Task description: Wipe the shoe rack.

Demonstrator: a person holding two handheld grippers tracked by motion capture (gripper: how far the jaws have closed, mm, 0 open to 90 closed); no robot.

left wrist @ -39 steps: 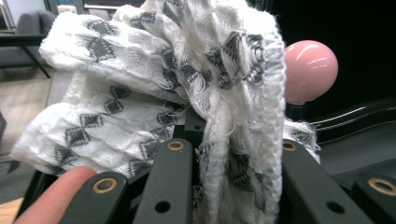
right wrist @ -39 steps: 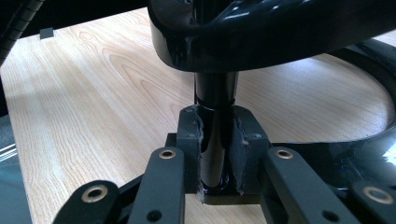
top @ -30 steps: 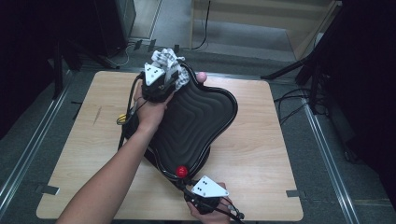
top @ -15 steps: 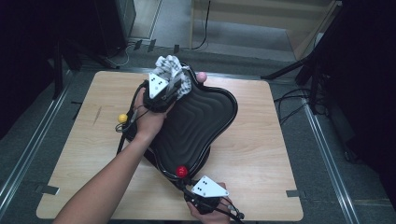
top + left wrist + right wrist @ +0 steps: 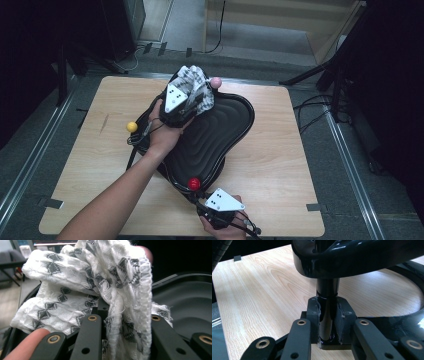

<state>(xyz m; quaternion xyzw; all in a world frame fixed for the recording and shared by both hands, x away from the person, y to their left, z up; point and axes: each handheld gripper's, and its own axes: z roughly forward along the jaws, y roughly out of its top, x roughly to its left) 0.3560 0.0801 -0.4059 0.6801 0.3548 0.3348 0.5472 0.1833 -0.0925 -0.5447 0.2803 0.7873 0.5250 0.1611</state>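
Pinning the tray's black stem at the near edge, right gripper is clamped tight. Farther off, left gripper grips the patterned cloth bunched over tray far rim; tray's long axis runs btwn both.

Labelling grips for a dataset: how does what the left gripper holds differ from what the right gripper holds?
The left gripper pinches a soft, crumpled white cloth with grey diamond pattern; the right gripper clamps a rigid, glossy black post of the ribbed black tray. The cloth sits over the tray's far end, the post at its near end. Both jaws are shut on something.
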